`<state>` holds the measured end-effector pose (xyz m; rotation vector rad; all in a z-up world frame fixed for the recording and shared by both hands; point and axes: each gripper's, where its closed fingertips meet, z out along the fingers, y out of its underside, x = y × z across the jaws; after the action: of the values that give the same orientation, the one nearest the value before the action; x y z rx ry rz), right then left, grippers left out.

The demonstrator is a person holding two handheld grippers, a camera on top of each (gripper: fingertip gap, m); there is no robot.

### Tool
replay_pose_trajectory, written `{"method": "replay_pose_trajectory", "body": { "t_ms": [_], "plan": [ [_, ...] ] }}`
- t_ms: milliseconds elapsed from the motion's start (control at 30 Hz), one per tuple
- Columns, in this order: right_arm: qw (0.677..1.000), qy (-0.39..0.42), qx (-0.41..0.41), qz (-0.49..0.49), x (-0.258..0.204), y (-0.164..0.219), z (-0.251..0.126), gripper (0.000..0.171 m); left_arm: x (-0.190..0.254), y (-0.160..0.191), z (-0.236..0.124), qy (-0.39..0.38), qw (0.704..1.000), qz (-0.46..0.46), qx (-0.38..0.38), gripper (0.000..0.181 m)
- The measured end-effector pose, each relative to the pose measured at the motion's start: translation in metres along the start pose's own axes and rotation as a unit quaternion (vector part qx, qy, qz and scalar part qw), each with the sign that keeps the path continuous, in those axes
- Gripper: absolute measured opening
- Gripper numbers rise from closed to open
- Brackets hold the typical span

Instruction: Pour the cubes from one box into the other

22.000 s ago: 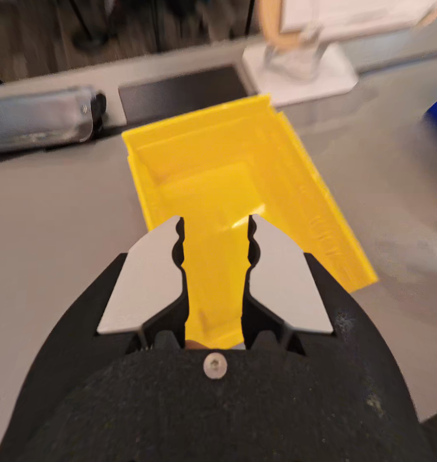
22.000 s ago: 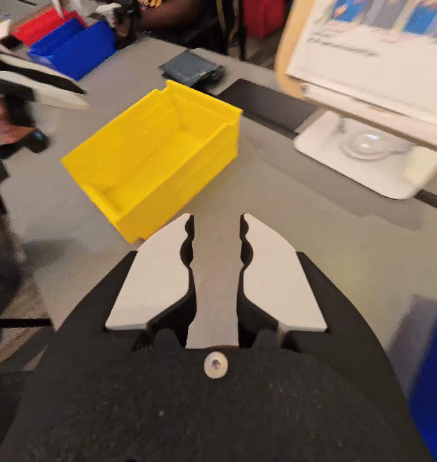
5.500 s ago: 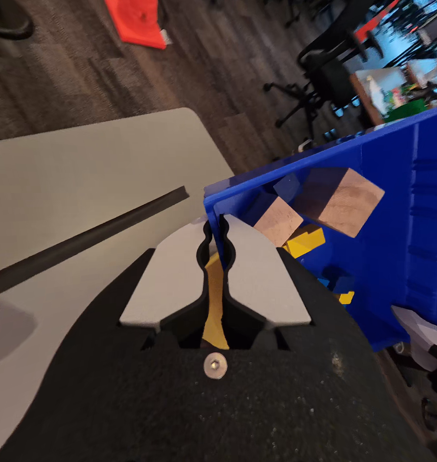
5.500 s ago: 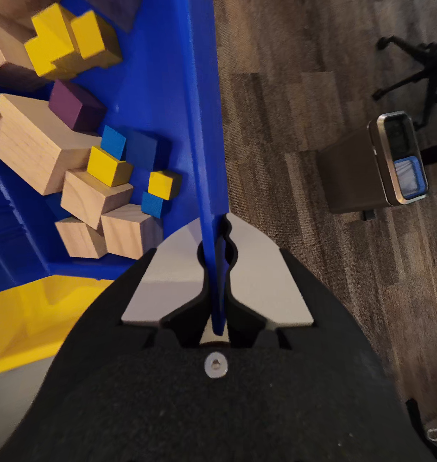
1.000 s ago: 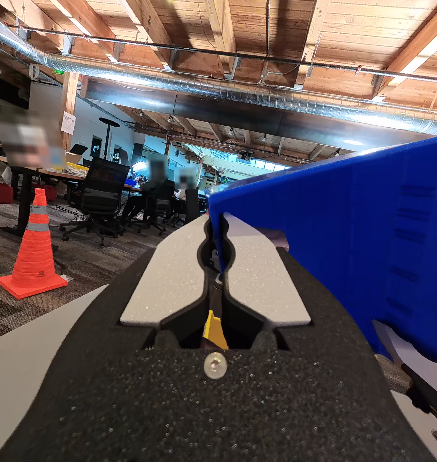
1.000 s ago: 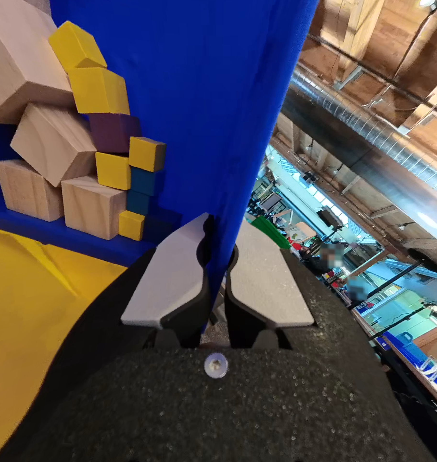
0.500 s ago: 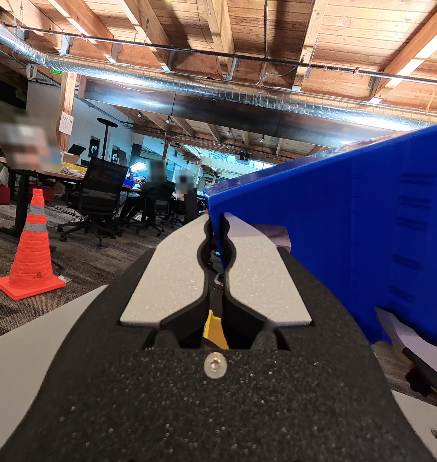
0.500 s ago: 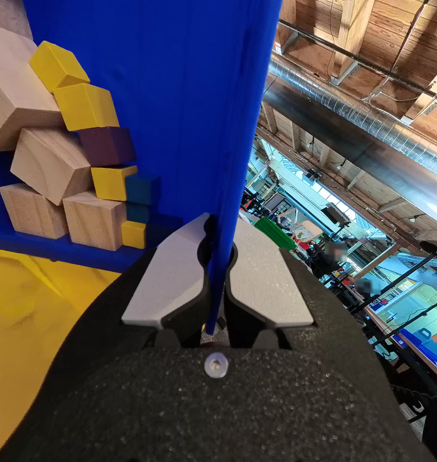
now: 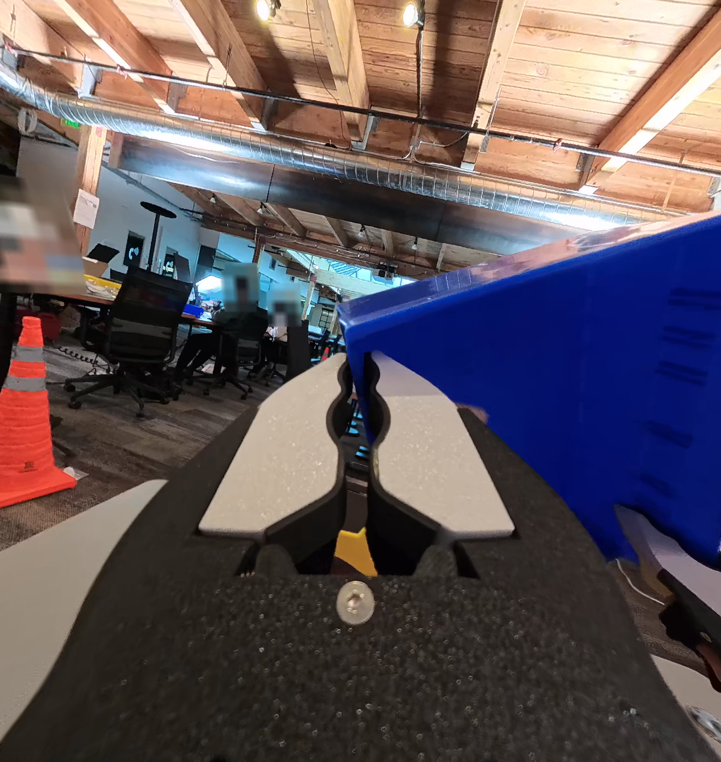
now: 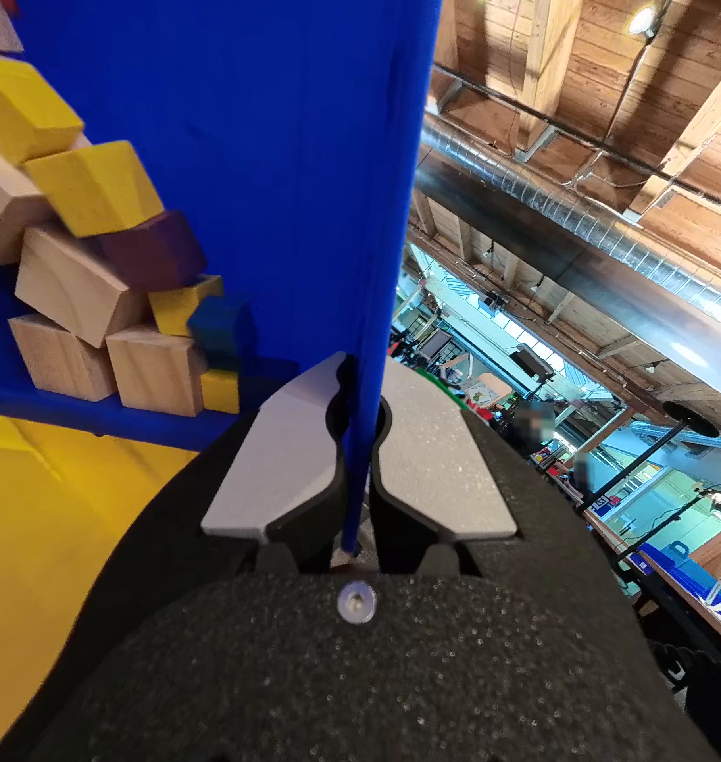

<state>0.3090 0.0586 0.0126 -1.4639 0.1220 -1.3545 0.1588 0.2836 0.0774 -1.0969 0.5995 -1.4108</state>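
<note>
Both are raised and angled upward toward the ceiling. The left hand-held gripper [image 9: 360, 406] has its grey fingers [image 9: 284, 453] nearly closed, pinching a thin blue wall edge between them. The right hand-held gripper [image 10: 360, 416] clamps a blue wall likewise, fingers [image 10: 437, 466] pressed on either side of it.

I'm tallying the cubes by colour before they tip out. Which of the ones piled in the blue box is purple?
The purple cube in the blue box, wedged beneath a larger yellow cube. It is the only purple one visible.
</note>
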Motion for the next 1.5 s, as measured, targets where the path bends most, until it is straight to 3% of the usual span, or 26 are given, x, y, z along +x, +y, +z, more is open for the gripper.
{"method": "replay_pose_trajectory", "body": {
  "t_ms": [400,1133,1500],
  "plan": [
    [0.998,-0.036,-0.044,-0.011,-0.020,0.017,0.000,0.006,-0.014,0.023,0.009,-0.022,0.996,0.011,-0.085,0.006],
    [0.998,0.034,0.049,-0.009,0.008,-0.017,0.010,0.006,0.010,-0.029,-0.002,0.002,0.998,0.039,0.043,0.005],
    [0.993,0.064,0.097,-0.016,0.024,-0.029,0.013,0.006,0.031,-0.053,-0.005,0.012,0.995,0.072,0.073,0.005]
  ]
}}
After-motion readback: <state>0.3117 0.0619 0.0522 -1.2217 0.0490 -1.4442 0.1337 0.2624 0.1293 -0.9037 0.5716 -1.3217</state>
